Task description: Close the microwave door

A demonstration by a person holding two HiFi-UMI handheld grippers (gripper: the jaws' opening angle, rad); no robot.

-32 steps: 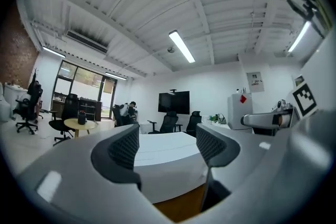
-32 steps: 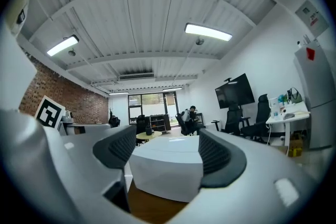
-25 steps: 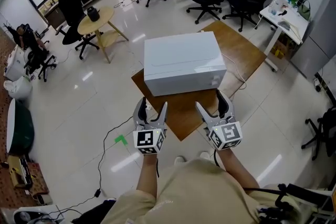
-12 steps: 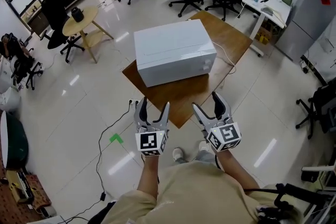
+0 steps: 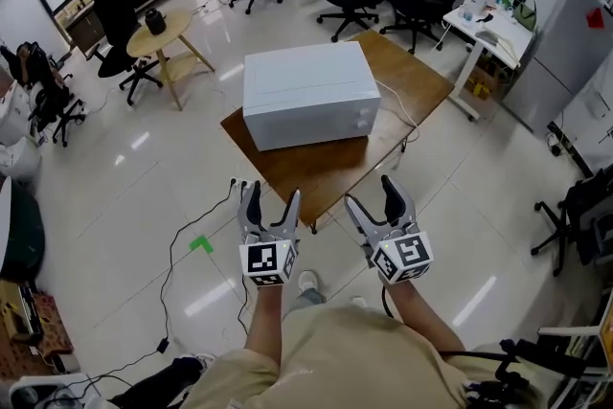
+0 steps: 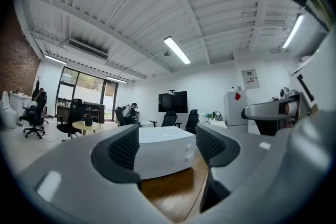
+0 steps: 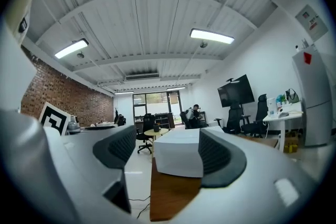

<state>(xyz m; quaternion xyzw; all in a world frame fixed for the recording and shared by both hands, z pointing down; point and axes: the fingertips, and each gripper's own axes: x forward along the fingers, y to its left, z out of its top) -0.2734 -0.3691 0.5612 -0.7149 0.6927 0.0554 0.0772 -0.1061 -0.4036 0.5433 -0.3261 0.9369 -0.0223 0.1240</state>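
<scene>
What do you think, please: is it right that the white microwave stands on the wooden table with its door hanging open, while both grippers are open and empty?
Not quite: the microwave has its door closed, flush with its front, as the head view shows. The rest holds: it stands on the wooden table, and the left gripper and right gripper are open and empty.

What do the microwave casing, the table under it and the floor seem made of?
Microwave: white, smooth, matte casing, probably painted sheet metal, possibly plastic.
Table: brown with visible grain, wood or veneer, satin sheen.
Floor: pale glossy tiles, shown by grout lines and light reflections.
</scene>
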